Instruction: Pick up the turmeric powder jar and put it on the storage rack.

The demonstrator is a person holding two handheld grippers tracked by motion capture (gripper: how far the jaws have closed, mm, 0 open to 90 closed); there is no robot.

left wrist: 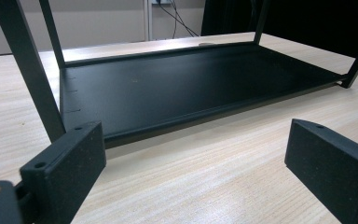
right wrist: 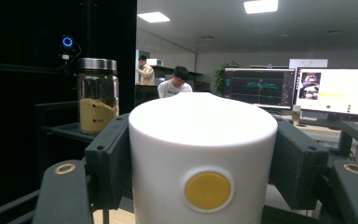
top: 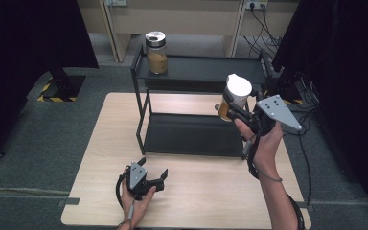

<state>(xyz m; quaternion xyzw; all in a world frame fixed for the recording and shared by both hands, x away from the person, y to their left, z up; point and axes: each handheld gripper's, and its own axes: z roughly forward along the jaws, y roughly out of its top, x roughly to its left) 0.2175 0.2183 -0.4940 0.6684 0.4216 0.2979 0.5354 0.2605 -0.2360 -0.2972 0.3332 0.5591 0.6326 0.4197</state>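
Wooden table (top: 196,191) bears a black shelf rack (top: 191,134).

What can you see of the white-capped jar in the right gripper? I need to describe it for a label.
The white-capped jar has a broad, smooth, plastic-looking white cap with a round yellow spot on its side, and a clear body showing amber-brown contents below. It is held off the table, tilted, by the right gripper, whose black pads press on opposite sides of the cap. It hangs at the right end of the black shelf rack, near its upper tier.
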